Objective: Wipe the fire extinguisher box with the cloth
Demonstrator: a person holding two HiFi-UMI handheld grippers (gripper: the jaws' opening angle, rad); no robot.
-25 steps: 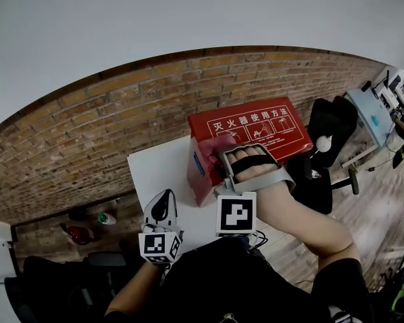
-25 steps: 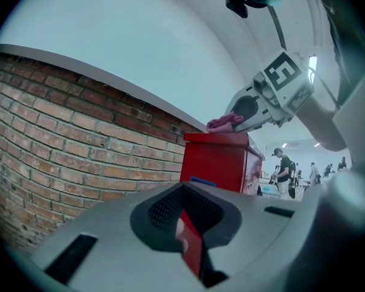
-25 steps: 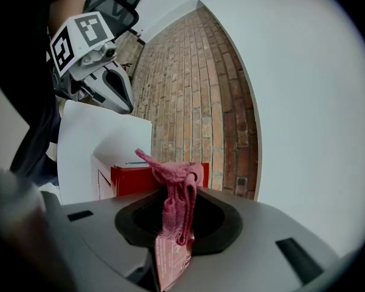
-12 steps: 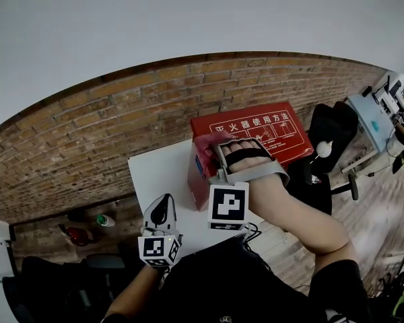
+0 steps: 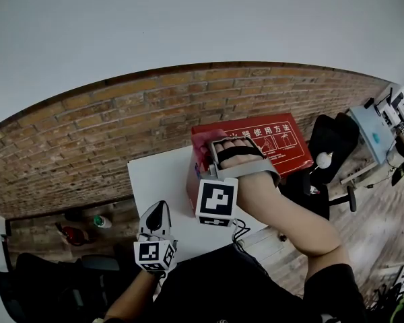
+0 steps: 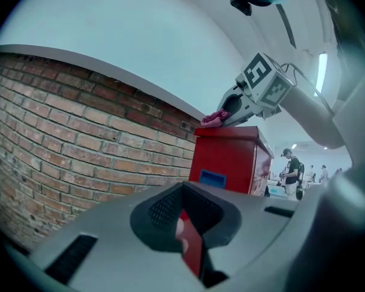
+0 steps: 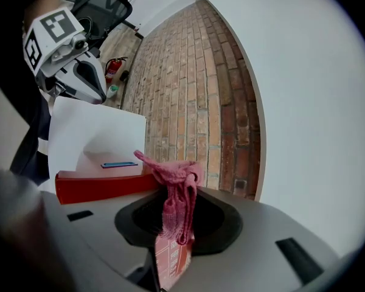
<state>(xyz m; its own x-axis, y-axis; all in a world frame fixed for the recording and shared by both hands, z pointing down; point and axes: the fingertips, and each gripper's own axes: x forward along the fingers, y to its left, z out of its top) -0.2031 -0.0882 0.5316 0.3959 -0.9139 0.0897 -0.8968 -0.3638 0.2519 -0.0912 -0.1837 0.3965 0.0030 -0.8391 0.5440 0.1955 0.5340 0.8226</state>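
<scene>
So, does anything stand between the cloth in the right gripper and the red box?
Nothing visible does. The right gripper is shut on the cloth, which seems to rest on the top of the box, at the end near the brick wall.

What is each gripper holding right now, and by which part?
The right gripper is shut on the pink cloth, pinching a bunched fold, with a loose end sticking out past the jaws. The left gripper is shut and holds nothing.

The cloth [image 5: 203, 142] lies atop the box [image 5: 269, 136] on the table [image 5: 158, 180].
</scene>
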